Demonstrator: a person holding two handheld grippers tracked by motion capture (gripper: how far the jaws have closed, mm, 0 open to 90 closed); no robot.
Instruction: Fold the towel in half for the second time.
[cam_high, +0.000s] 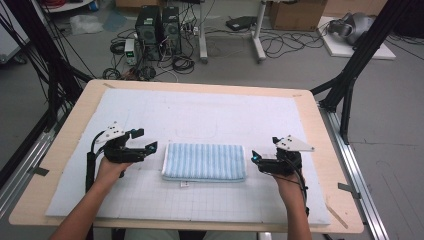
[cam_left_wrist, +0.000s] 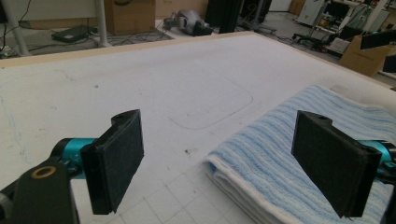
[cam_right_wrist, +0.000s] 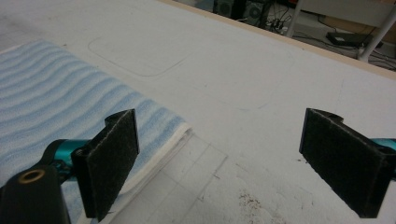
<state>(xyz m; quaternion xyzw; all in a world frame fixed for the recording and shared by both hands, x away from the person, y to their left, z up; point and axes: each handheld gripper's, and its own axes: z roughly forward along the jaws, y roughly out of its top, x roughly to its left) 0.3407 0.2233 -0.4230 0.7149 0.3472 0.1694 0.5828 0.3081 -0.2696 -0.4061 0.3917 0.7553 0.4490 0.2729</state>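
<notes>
A: Status? Towel (cam_high: 204, 161) lies folded, mid-counter (cam_high: 65, 150).

B: Left hand-held gripper (cam_high: 142, 140) and right hand-held gripper (cam_high: 256, 159) flank it, both released. Nothing grasped; handling not yet begun, I'd judge.

Towel (cam_high: 204, 161) ribbed terry cloth; mat (cam_high: 200, 112) matt white.

— What colours does the towel (cam_high: 204, 161) show?
— Light blue and white stripes, with a white edge (cam_left_wrist: 243, 193).
— And the claws?
— The left claw (cam_high: 141, 139) and right claw (cam_high: 265, 157) are black with teal joints, their pads (cam_right_wrist: 114, 156) dark.
— The desk (cam_high: 65, 145)?
— Pale wood, under a white mat (cam_high: 210, 115) with a faint grid.
</notes>
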